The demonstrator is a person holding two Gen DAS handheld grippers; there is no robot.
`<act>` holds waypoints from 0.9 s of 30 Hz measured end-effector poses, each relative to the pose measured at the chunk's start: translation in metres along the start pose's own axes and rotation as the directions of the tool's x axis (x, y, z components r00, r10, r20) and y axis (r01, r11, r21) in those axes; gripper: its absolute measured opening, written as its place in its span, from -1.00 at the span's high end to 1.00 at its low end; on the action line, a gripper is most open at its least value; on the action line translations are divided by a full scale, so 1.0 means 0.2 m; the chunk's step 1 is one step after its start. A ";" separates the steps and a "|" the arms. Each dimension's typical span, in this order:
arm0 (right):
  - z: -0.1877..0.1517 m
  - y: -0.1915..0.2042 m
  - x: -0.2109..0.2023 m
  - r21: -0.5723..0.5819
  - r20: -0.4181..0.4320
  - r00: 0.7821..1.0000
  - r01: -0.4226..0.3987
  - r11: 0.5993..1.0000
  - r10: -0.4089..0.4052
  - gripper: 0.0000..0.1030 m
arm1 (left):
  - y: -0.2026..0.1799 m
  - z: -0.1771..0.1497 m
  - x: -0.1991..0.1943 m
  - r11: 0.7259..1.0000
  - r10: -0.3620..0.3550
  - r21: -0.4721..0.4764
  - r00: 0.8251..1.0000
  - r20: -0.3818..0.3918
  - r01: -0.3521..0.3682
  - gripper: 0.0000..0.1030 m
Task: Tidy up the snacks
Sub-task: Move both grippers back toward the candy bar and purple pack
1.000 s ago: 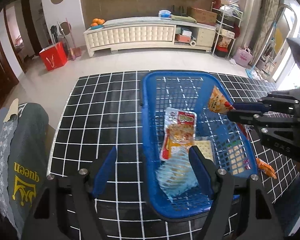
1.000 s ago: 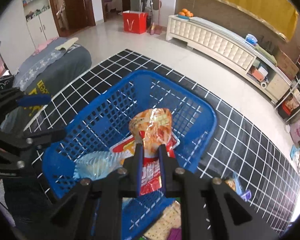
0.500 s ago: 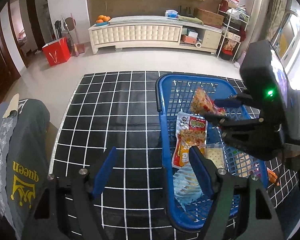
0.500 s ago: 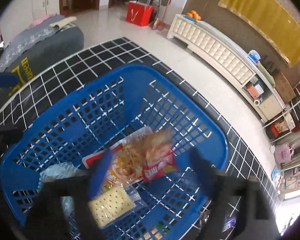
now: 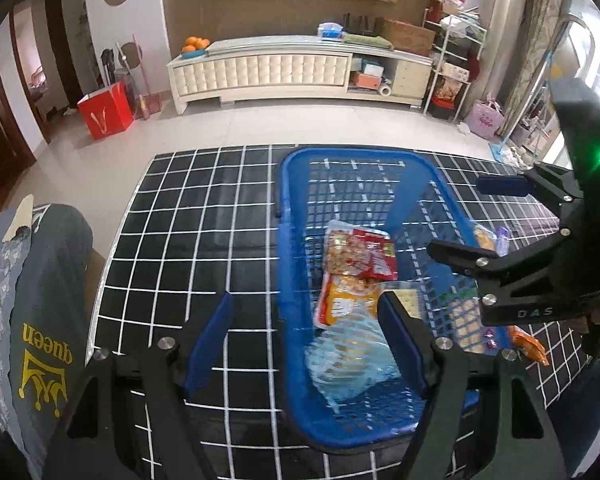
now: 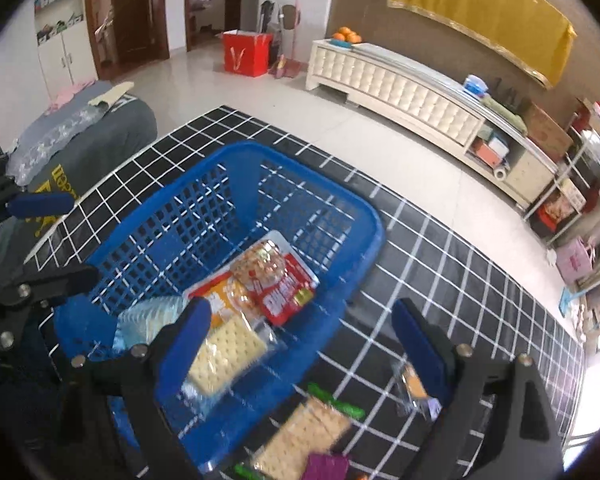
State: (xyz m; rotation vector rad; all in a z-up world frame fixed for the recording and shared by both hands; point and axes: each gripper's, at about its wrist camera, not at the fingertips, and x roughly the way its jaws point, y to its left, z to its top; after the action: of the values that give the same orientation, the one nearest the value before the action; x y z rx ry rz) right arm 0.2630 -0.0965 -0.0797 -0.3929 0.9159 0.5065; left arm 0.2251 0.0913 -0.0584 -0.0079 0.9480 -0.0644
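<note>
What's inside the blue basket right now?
The blue basket holds a red snack pack lying on an orange pack, a cracker pack and a pale blue pack. Anything beneath them is covered.

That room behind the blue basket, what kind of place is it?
Most likely a home living room: a long cream cabinet along the wall with a bowl of oranges on top, a tiled floor, and a cluttered wire shelf in the corner.

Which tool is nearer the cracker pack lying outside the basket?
Right. The right tool hangs open just above the cracker pack beside the basket; the left tool sits across the basket.
</note>
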 end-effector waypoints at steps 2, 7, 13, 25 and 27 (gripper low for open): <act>-0.04 -0.03 -0.06 0.018 0.013 1.000 0.010 1.000 -0.010 -0.83 | -0.05 -0.01 -0.03 1.000 0.001 0.016 1.000 0.007 -0.001 -0.41; -0.13 -0.10 -0.19 0.057 0.030 0.999 0.024 0.998 -0.026 -0.83 | -0.16 -0.01 -0.12 0.999 0.005 0.041 0.999 0.050 -0.008 -0.41; -0.26 -0.19 -0.32 0.106 0.042 0.998 0.035 0.994 -0.040 -0.83 | -0.32 -0.04 -0.20 0.998 -0.016 0.054 0.995 0.094 0.011 -0.41; -0.55 -0.33 -0.46 0.165 0.028 0.997 0.069 0.984 -0.075 -0.83 | -0.63 -0.08 -0.25 0.993 -0.046 0.117 0.992 0.116 0.032 -0.41; -0.63 -0.35 -0.47 0.173 0.014 0.997 0.068 0.983 -0.071 -0.83 | -0.69 -0.11 -0.25 0.990 -0.074 0.125 0.991 0.108 0.060 -0.41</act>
State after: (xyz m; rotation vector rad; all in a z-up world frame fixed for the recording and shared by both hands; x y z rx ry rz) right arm 0.1743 -0.2432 -0.0644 -0.2605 0.9157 0.3633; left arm 0.1718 -0.0422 -0.0261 0.0687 0.8300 -0.1824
